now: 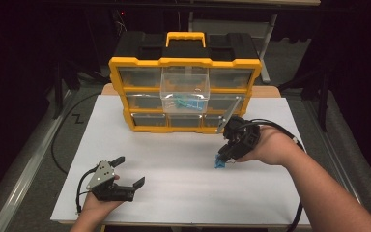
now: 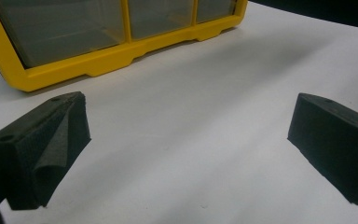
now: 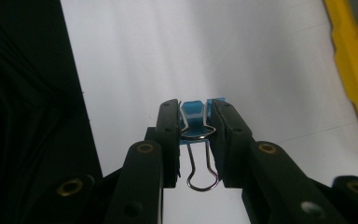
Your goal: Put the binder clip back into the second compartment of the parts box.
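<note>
A blue binder clip [image 3: 193,116] with wire handles is pinched between the two black jaws of my right gripper [image 3: 195,122], held above the white table. From the high view the right gripper [image 1: 222,158] hangs right of centre with the blue binder clip [image 1: 219,163] at its tip. A yellow organiser [image 1: 183,94] with clear drawers stands at the back; its middle drawer [image 1: 184,90] is pulled out and holds blue-green items. My left gripper [image 1: 128,171] rests at the front left, jaws wide apart with nothing between them, and its pads [image 2: 51,144] frame bare table.
The white table top [image 1: 174,183] spreads in front of the organiser. The organiser's yellow frame [image 2: 98,63] lies ahead of the left gripper. Dark floor and cables surround the table, and a black case [image 1: 140,46] sits behind the organiser.
</note>
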The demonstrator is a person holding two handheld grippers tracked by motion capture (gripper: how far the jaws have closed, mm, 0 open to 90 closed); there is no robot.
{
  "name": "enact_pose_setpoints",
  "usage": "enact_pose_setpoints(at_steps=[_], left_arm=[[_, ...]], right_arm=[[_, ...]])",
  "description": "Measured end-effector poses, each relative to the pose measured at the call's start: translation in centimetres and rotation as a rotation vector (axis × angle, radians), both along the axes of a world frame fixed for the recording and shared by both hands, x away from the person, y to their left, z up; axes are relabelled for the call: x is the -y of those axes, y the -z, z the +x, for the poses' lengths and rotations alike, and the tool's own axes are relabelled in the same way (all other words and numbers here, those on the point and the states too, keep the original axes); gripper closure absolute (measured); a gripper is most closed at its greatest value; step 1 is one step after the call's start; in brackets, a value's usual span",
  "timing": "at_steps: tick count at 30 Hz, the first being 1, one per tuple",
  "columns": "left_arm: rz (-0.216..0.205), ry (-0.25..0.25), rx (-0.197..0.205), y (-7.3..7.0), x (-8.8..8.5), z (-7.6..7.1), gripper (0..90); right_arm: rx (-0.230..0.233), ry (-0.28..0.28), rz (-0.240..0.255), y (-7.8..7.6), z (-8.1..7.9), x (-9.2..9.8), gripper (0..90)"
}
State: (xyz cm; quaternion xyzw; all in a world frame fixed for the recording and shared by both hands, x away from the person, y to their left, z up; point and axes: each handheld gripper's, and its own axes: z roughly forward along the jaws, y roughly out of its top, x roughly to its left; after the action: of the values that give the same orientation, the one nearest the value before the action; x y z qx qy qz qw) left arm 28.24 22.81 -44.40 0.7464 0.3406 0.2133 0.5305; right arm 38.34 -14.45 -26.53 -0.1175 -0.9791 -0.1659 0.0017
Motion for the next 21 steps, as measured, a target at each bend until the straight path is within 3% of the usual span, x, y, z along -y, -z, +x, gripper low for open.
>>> enact_pose_setpoints(at_steps=[1, 6, 11, 21], left_arm=[[0.0, 0.0, 0.0, 0.0, 0.0, 0.0, 0.2], [-0.004, -0.001, 0.003, 0.0, -0.1, 0.0, 0.2], [0.0, 0.003, 0.0, 0.0, -0.1, 0.0, 0.2], [0.003, 0.004, 0.004, 0.0, -0.1, -0.1, 0.2]], right_arm=[[0.005, 0.001, 0.001, -1.2, 0.0, -0.1, 75.1], [0.005, -0.004, 0.0, -3.4, 0.0, -0.3, 75.1], [0.01, 0.0, 0.001, -6.8, 0.2, -0.6, 75.1], [0.062, 0.007, 0.005, -11.8, 0.6, -1.5, 75.2]])
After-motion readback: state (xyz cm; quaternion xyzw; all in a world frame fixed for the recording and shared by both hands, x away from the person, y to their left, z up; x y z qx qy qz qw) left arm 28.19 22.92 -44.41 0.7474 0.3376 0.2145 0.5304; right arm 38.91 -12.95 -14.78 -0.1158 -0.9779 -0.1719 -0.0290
